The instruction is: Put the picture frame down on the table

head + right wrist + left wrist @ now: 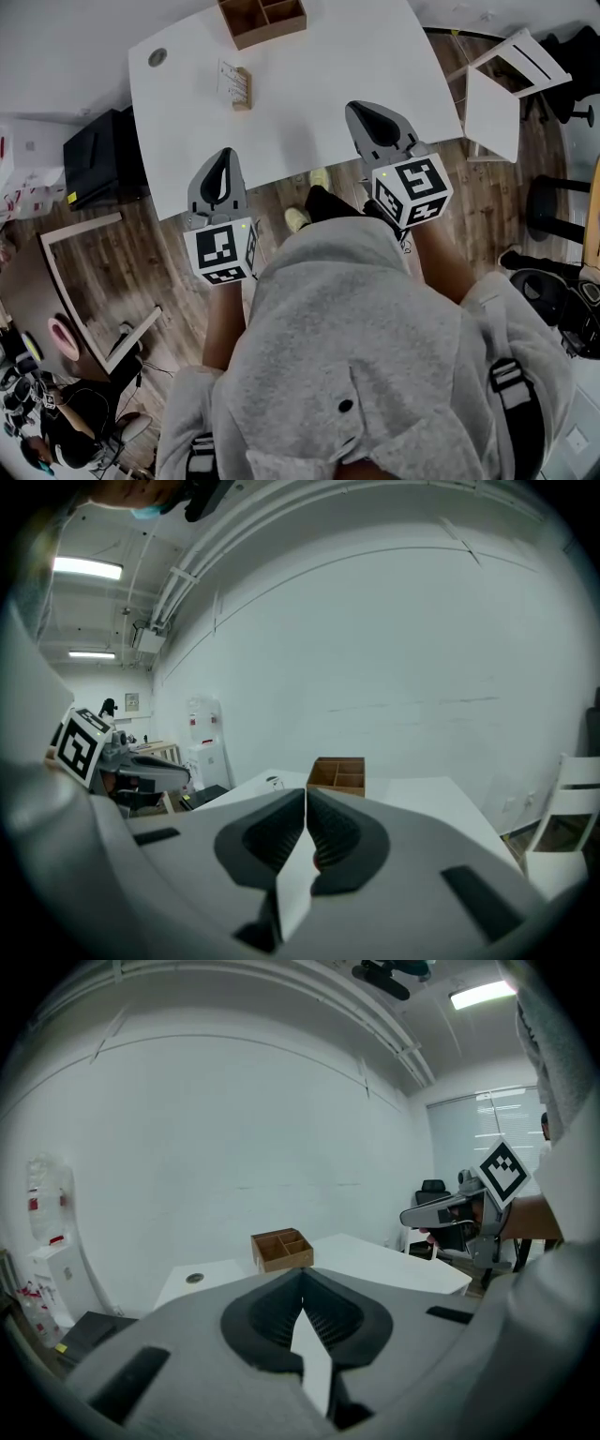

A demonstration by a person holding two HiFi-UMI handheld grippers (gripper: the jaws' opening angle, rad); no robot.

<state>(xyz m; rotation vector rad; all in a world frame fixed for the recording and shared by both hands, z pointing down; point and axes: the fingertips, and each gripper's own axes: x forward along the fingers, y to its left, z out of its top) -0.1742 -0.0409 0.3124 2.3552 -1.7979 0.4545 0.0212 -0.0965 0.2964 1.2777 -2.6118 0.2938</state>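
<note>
Plainly, both tools are idle. At the left, the left gripper [225,159] hangs over the near edge of the table [309,103]. Its own view shows the jaws pressed together with nothing between them, only the white tabletop beyond. At roughly 12 o'clock from it, well apart, the frame [235,86] rests on the table, its wooden edge showing; whether it leans or lies flat is hard to tell. Past that, at 1 o'clock, a wooden box [262,19] sits at the far edge. The right gripper [366,114] is likewise clenched on nothing, with the frame at its 10 o'clock. With both held low and back near the body, the set-down looks finished to me.
</note>
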